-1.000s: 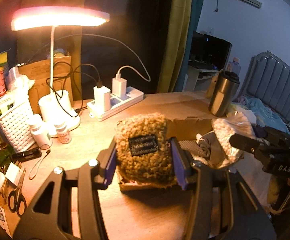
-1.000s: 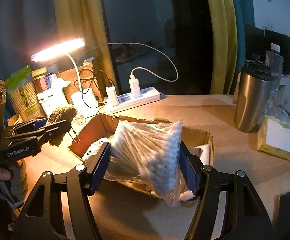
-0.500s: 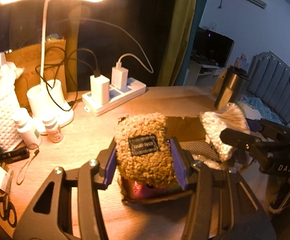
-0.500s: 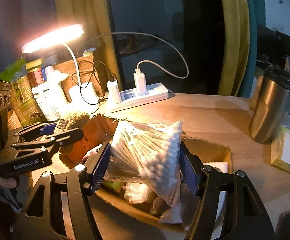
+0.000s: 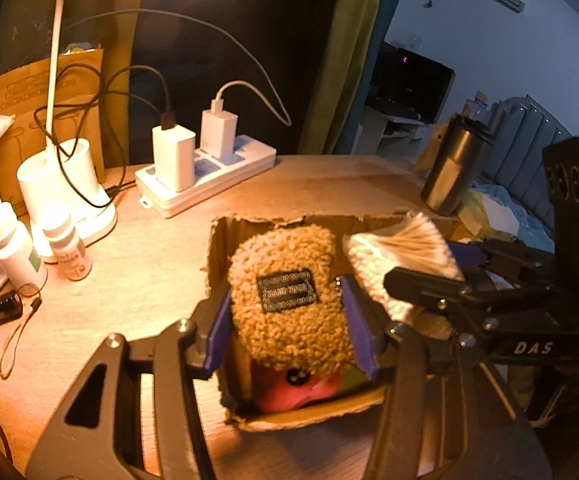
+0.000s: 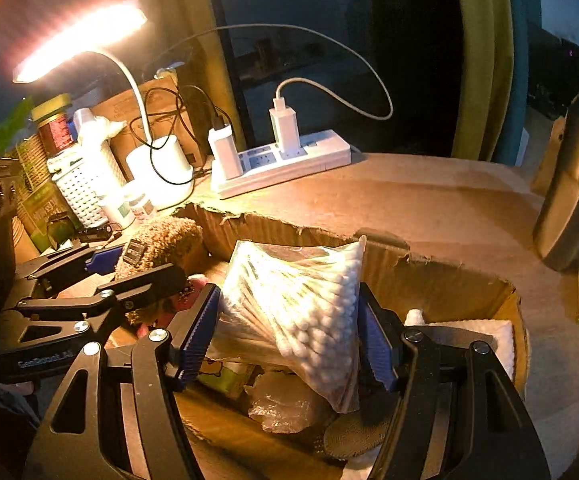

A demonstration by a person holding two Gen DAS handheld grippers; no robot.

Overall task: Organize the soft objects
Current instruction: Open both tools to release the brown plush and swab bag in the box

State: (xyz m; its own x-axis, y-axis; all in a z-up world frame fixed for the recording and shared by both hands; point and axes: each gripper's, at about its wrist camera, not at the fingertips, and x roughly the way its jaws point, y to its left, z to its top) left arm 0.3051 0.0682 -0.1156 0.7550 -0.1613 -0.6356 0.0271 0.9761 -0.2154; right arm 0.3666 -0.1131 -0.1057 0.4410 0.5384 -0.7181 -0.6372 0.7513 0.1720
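My left gripper (image 5: 287,322) is shut on a fuzzy brown pouch (image 5: 289,300) with a black label, held over the left end of an open cardboard box (image 5: 273,226). A pink plush toy (image 5: 297,390) lies in the box under it. My right gripper (image 6: 289,332) is shut on a clear bag of cotton swabs (image 6: 293,308), held over the same box (image 6: 429,276). The bag also shows in the left wrist view (image 5: 397,252), and the pouch in the right wrist view (image 6: 161,240). Other soft items lie in the box below the bag.
A white power strip (image 5: 205,184) with chargers, a lit desk lamp (image 6: 81,40), small bottles (image 5: 65,248) and a white basket (image 6: 85,196) stand behind and left of the box. A steel tumbler (image 5: 453,172) stands at the right. The two grippers are close together.
Both grippers have moved forward and down over the box, still holding the pouch and the swab bag. The box interior and the pink plush have come into view.
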